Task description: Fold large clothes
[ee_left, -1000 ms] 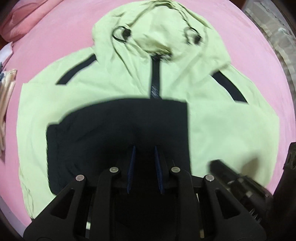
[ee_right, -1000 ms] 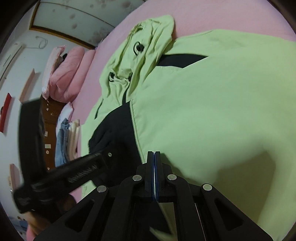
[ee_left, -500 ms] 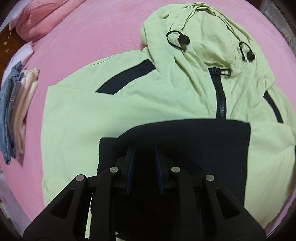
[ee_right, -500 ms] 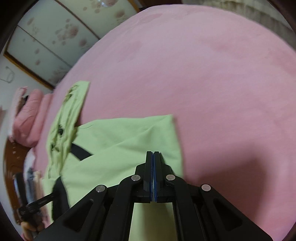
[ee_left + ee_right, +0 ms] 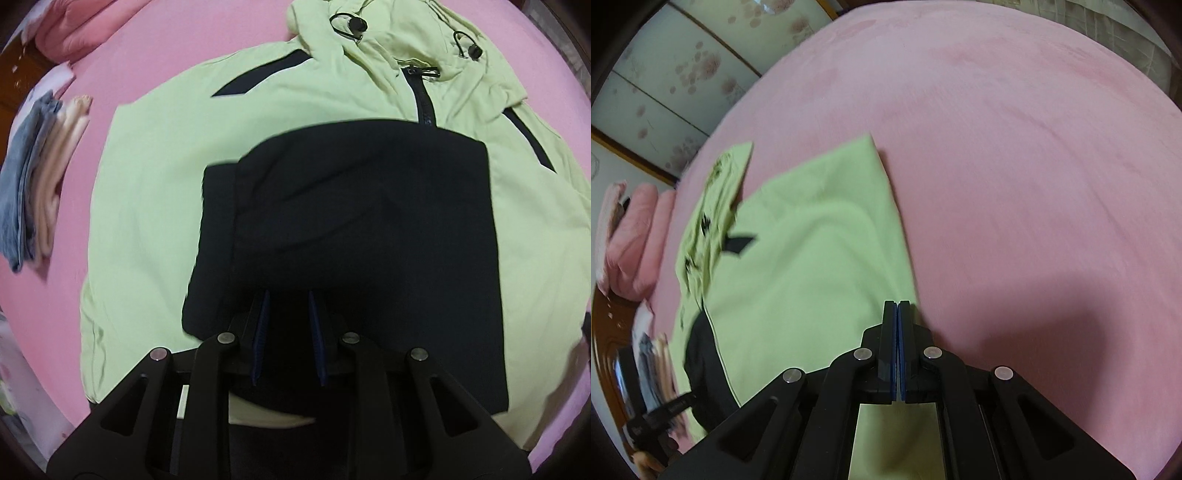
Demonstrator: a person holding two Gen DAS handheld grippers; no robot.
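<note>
Two tools hang over one lime-green jacket [image 5: 155, 206] spread flat on the pink bed [image 5: 1015, 166]. The left tool [image 5: 288, 306] points down at the black panel [image 5: 369, 221] folded over the jacket's middle; its pads stand a little apart, and I cannot tell whether dark cloth is caught between them. The right tool [image 5: 897, 306] is clenched with nothing in it, above the jacket's right edge. The hood [image 5: 399, 33] lies at the far end. Folded clothes [image 5: 37, 177] sit stacked at the left.
</note>
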